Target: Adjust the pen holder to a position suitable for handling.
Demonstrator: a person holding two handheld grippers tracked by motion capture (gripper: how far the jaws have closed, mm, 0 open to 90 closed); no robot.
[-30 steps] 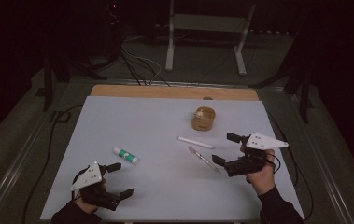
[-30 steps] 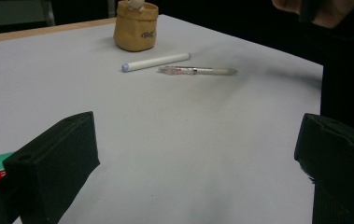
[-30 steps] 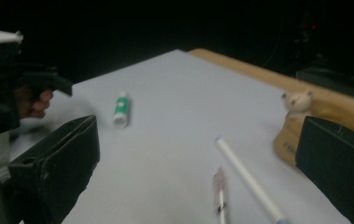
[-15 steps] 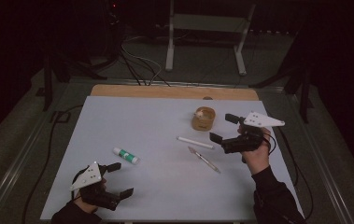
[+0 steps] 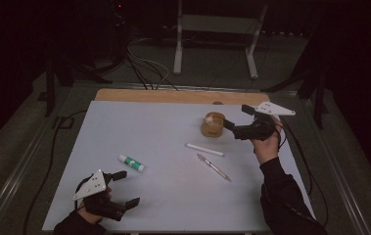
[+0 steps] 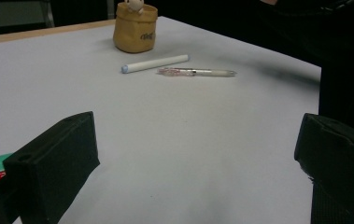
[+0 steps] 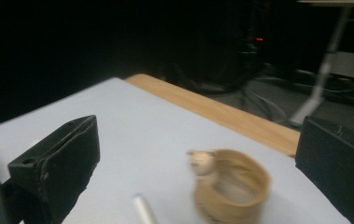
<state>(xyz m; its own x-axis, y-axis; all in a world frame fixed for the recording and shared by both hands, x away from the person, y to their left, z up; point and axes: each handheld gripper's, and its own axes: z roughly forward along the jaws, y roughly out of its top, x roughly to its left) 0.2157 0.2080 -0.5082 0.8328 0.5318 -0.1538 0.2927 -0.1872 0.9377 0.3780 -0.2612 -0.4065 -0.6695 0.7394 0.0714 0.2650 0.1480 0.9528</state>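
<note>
Tan round fabric pot (image 5: 213, 125) stands toward the far right of the pale grey tabletop (image 5: 163, 142), not yet gripped; the right tool (image 5: 236, 125) reaches it with jaws wide, so grasping remains. Left tool (image 5: 126, 188) rests wide near the front edge. Dark writing on the pot is unreadable.

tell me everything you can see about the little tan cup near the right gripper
The cup is a short, round, tan holder, open at the top, with a soft, paper-like look and dark lettering on its side. A small pale figure sits at its rim. It stands upright on the table near the wooden far edge, just beyond the white pen. The right gripper, jaws open, is close beside it; whether they touch cannot be told.
</note>
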